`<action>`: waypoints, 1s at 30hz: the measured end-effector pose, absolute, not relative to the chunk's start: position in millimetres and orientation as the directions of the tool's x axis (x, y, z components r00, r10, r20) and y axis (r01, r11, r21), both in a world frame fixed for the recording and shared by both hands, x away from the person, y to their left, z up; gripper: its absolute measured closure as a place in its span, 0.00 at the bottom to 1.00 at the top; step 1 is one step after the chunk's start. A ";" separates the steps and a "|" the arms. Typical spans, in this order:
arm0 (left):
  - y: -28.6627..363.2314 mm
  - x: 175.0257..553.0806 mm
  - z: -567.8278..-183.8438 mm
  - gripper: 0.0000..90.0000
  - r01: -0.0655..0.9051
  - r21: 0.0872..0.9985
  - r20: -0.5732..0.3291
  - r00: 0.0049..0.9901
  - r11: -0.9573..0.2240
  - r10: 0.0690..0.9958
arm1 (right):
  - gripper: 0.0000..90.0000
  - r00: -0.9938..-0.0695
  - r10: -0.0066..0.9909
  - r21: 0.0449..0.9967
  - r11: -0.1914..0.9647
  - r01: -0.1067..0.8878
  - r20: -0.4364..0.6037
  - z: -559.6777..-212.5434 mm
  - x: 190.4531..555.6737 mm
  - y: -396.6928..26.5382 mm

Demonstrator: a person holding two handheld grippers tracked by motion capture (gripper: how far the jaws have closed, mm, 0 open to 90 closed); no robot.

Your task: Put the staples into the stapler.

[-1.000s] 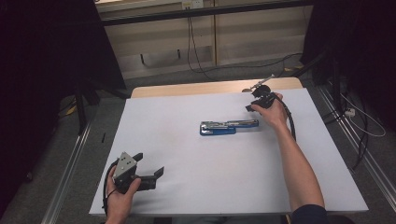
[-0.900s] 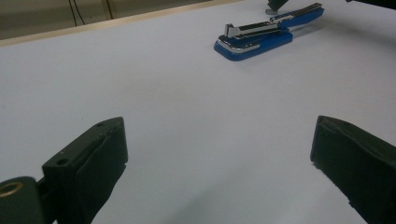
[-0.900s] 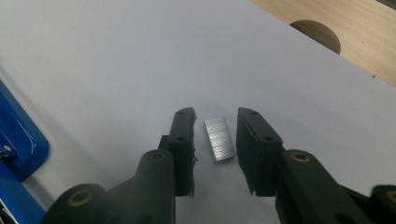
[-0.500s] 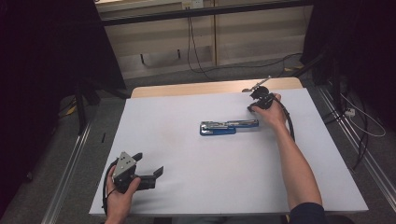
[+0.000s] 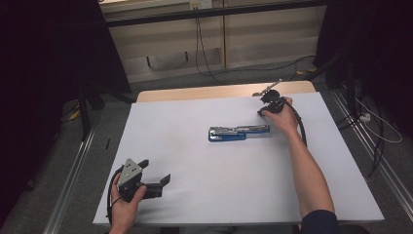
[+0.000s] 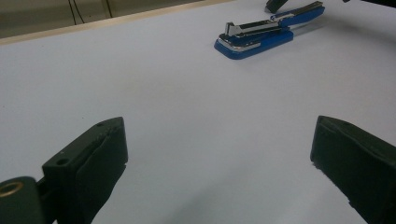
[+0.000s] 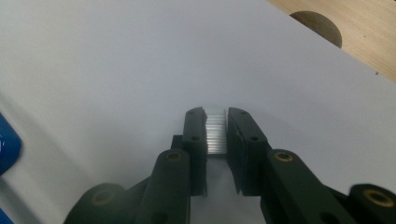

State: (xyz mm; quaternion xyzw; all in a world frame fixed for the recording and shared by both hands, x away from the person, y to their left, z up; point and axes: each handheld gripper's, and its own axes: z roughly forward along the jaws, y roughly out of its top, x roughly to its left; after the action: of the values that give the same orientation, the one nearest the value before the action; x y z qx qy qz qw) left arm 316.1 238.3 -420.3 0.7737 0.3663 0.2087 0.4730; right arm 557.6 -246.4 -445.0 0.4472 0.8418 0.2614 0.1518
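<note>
Inspecting my right claw [image 7: 215, 114], I find its black jaws have just been closing and now stand narrow, pinching a short silver ribbed strip of staples [image 7: 215, 135] between the pads close to the tips. It hangs low over the white-covered table [image 5: 195, 165], towards the far right. The blue and chrome stapler [image 5: 238, 132] lies near the middle of the table, seemingly opened out with its top arm laid back, its right end just beside this claw; nothing holds it. My left claw [image 6: 219, 122] rests at the near left edge, jaws wide apart and empty, well away from the stapler. Hazards noted, as judgement: the strip is gripped across a small area near the pad tips, so it may swivel or slip out when I tilt towards the chrome channel. Squeezing harder to stop that could snap the glued staples into pieces. Approaching the channel skewed would jam the strip on the rail edge and shove the stapler, which is free to slide on the smooth sheet because my left claw is not bracing it. Dropped fragments would be hard to pick up with pads this broad. The round hole in the bare wooden edge [image 7: 317, 25] beyond is another place to lose them.
</note>
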 end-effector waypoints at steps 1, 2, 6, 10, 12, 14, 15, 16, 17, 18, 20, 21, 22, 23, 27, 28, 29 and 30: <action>238.2 316.2 -420.4 0.05 0.369 0.885 -0.024 0.645 -0.284 0.764 | 0.88 -0.556 0.831 0.576 0.464 0.672 -0.021 -445.1 557.6 -247.1; 238.3 316.2 -420.4 0.05 0.369 0.884 -0.023 0.646 -0.286 0.763 | 0.88 -0.556 0.831 0.576 0.464 0.672 -0.021 -445.1 557.6 -247.1; 238.2 316.1 -420.3 0.05 0.370 0.885 -0.024 0.646 -0.285 0.763 | 0.88 -0.553 0.833 0.576 0.462 0.675 -0.021 -444.9 557.1 -246.1; 238.7 316.1 -420.3 0.05 0.372 0.885 -0.026 0.643 -0.282 0.765 | 0.88 -0.548 0.836 0.579 0.451 0.680 -0.007 -444.8 556.5 -246.9; 238.7 316.3 -420.3 0.05 0.371 0.885 -0.026 0.643 -0.282 0.766 | 0.88 -0.549 0.836 0.578 0.451 0.680 -0.006 -444.5 555.9 -246.5; 238.6 316.3 -420.3 0.05 0.371 0.885 -0.025 0.644 -0.283 0.765 | 0.88 -0.552 0.834 0.575 0.453 0.681 -0.004 -444.3 555.2 -245.9; 238.6 316.1 -420.1 0.05 0.370 0.885 -0.025 0.645 -0.283 0.764 | 0.88 -0.550 0.835 0.574 0.452 0.683 -0.004 -443.9 554.9 -245.8; 238.5 315.9 -420.0 0.05 0.371 0.885 -0.027 0.643 -0.281 0.765 | 0.88 -0.552 0.834 0.574 0.453 0.682 -0.003 -443.8 554.6 -246.2; 238.4 315.7 -420.0 0.05 0.372 0.885 -0.030 0.643 -0.278 0.766 | 0.88 -0.552 0.834 0.574 0.453 0.682 -0.003 -443.7 554.3 -246.3; 238.6 315.7 -420.0 0.05 0.373 0.885 -0.030 0.642 -0.278 0.766 | 0.88 -0.552 0.834 0.574 0.454 0.682 -0.003 -443.6 553.7 -246.5; 239.0 316.1 -420.2 0.05 0.372 0.885 -0.029 0.643 -0.279 0.766 | 0.88 -0.555 0.832 0.573 0.454 0.682 0.002 -443.1 552.3 -246.4; 239.0 316.2 -420.4 0.05 0.373 0.885 -0.029 0.642 -0.280 0.766 | 0.88 -0.557 0.830 0.570 0.455 0.684 0.006 -442.6 551.6 -246.1; 238.9 316.4 -420.6 0.05 0.374 0.884 -0.029 0.641 -0.280 0.767 | 0.88 -0.558 0.830 0.569 0.457 0.684 0.005 -441.9 550.4 -246.0; 239.0 316.5 -420.6 0.05 0.374 0.883 -0.026 0.642 -0.283 0.766 | 0.88 -0.560 0.828 0.574 0.455 0.680 0.007 -441.3 549.6 -246.3; 238.7 316.4 -420.4 0.05 0.371 0.884 -0.025 0.644 -0.284 0.765 | 0.88 -0.566 0.824 0.575 0.459 0.677 0.008 -439.5 546.7 -247.3; 238.7 316.4 -420.4 0.05 0.371 0.884 -0.024 0.644 -0.285 0.764 | 0.88 -0.563 0.826 0.574 0.456 0.680 0.011 -438.8 545.7 -247.4; 238.7 316.4 -420.4 0.05 0.372 0.883 -0.024 0.644 -0.285 0.765 | 0.88 -0.565 0.825 0.579 0.454 0.677 0.013 -438.2 545.2 -248.0; 238.7 316.5 -420.6 0.05 0.371 0.884 -0.025 0.644 -0.283 0.765 | 0.88 -0.566 0.824 0.583 0.454 0.674 0.012 -437.5 544.9 -248.7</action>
State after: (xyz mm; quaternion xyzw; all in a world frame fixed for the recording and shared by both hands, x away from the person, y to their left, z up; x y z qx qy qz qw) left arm 316.5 238.7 -420.6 0.7736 0.3671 0.2081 0.4727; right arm 544.9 -248.7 -437.5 0.4450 0.8416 0.2736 0.1374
